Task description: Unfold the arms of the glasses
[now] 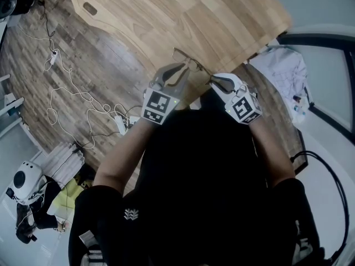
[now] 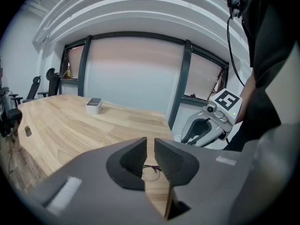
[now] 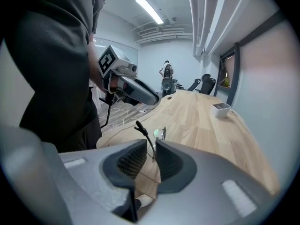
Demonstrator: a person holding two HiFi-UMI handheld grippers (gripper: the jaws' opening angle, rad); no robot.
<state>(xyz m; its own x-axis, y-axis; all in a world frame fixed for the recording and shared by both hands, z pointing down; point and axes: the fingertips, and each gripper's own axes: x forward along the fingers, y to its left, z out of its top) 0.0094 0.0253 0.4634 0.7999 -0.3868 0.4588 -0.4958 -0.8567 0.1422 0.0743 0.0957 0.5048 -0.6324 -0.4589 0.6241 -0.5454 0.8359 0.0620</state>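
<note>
1. Table (image 1: 166,15): pale wood, with a curved near edge. It lay ahead of the person and below both grippers.
2. Floor (image 1: 33,54): dark wood planks to the person's left, with white cables (image 1: 66,96) trailing loosely across it.
3. Left gripper (image 2: 150,156): grey body with a marker cube, held at the table's near edge. Its jaws were drawn almost together, with only a narrow slit between them, pinching the thin wire front of the glasses (image 1: 191,64).
4. Right gripper (image 3: 151,157): same make, just beside the left one and angled toward it. Its jaws were pressed close on one arm of the glasses. The dark tip of that arm stood up above the jaws, and one lens showed just beyond them.
5. Small tray (image 2: 94,105): grey and rectangular, standing on the tabletop well apart from both grippers.
6. Glasses: a thin dark metal frame with clear lenses, held between the two grippers over the near edge of the table. Whether the frame touched the wood could not be told.
</note>
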